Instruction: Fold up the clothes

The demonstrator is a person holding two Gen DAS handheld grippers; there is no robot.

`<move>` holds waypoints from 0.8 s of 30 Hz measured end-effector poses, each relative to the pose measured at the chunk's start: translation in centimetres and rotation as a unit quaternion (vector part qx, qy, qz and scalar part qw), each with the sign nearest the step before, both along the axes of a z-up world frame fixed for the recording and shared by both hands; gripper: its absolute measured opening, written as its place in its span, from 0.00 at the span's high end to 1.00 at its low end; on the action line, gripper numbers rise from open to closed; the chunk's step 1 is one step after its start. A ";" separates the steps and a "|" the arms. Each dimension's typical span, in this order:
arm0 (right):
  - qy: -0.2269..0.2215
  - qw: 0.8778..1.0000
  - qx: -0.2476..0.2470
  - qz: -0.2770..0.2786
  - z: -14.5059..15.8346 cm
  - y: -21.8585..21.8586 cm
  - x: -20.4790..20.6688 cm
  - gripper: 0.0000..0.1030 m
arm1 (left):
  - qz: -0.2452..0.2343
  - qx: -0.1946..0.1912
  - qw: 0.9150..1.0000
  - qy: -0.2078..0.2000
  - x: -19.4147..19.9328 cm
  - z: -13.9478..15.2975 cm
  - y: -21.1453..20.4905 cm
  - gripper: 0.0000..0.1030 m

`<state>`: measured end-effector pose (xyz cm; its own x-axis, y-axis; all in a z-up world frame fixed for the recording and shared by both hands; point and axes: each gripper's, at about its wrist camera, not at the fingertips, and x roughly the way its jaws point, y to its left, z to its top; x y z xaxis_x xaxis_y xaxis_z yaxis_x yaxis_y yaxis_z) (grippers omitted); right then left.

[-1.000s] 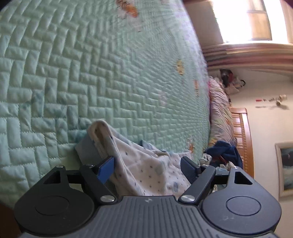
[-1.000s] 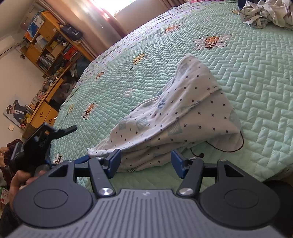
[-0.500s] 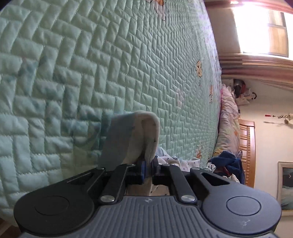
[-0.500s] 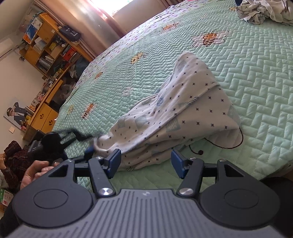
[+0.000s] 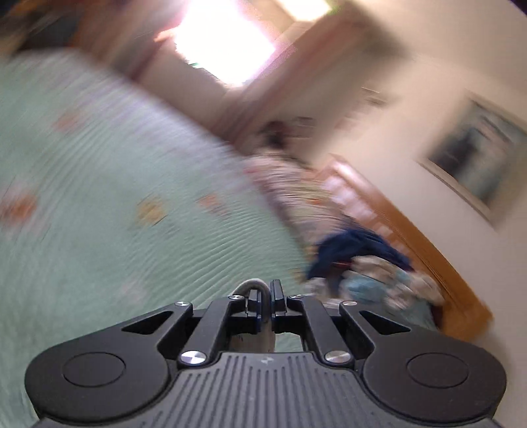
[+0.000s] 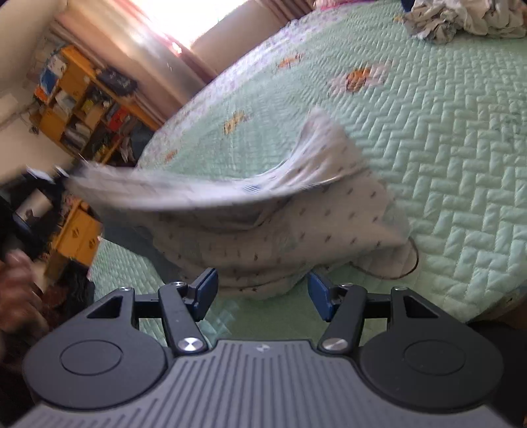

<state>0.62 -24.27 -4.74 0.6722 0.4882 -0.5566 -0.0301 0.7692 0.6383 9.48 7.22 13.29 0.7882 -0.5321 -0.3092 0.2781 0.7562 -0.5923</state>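
Note:
A pale garment with small dark dots (image 6: 283,224) lies on the green quilted bed (image 6: 461,148); its left end is stretched up off the quilt toward the far left of the right wrist view. My left gripper (image 5: 266,298) is shut on a fold of that garment (image 5: 255,284), seen in a blurred left wrist view high over the bed. My right gripper (image 6: 262,291) stands open just in front of the garment's near edge, nothing between its fingers. The left gripper itself is a dark blur at the left edge in the right wrist view.
A heap of crumpled clothes (image 6: 461,18) lies at the bed's far corner; in the left wrist view a dark blue item tops a clothes pile (image 5: 359,256) by the wooden headboard (image 5: 411,237). Orange shelves (image 6: 82,98) stand along the wall. A person's hand (image 6: 16,289) shows at left.
My left gripper closed on the garment's end and swung up and away, rolling level, lifting that end off the quilt. My right gripper stayed put, still open.

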 end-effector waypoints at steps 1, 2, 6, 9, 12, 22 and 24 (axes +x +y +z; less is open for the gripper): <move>-0.008 1.000 0.004 -0.007 0.4 -0.5 -0.2 0.40 | -0.027 0.017 0.999 -0.017 0.2 2.2 -0.7 0.96; -0.017 1.000 0.009 -0.015 0.8 -1.0 -0.5 0.40 | -0.049 0.032 0.998 -0.030 0.3 4.1 -1.3 0.96; -0.054 0.997 0.026 -0.047 2.3 -3.2 -1.6 0.40 | -0.071 0.052 0.995 -0.040 0.3 7.6 -2.6 0.96; -0.074 0.995 0.035 -0.061 2.9 -4.2 -2.5 0.40 | -0.077 0.041 0.994 -0.059 -1.3 8.3 -2.5 0.96; -0.097 0.994 0.027 -0.050 3.9 -4.8 -2.8 0.40 | -0.094 0.056 0.991 -0.075 -2.4 9.9 -2.5 0.96; -0.226 0.973 0.033 -0.036 10.7 -6.1 -1.1 0.36 | -0.211 0.141 0.949 -0.189 -3.1 27.4 -5.7 0.96; -0.252 0.966 0.044 -0.029 11.7 -6.5 -0.8 0.32 | -0.257 0.168 0.927 -0.213 -5.3 28.7 -6.4 0.96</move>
<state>-0.14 -30.79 7.01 0.8747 0.4723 -0.1091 -0.3130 0.7222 0.6168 4.14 0.86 41.98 0.5455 -0.8015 -0.2449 0.8080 0.5806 -0.1005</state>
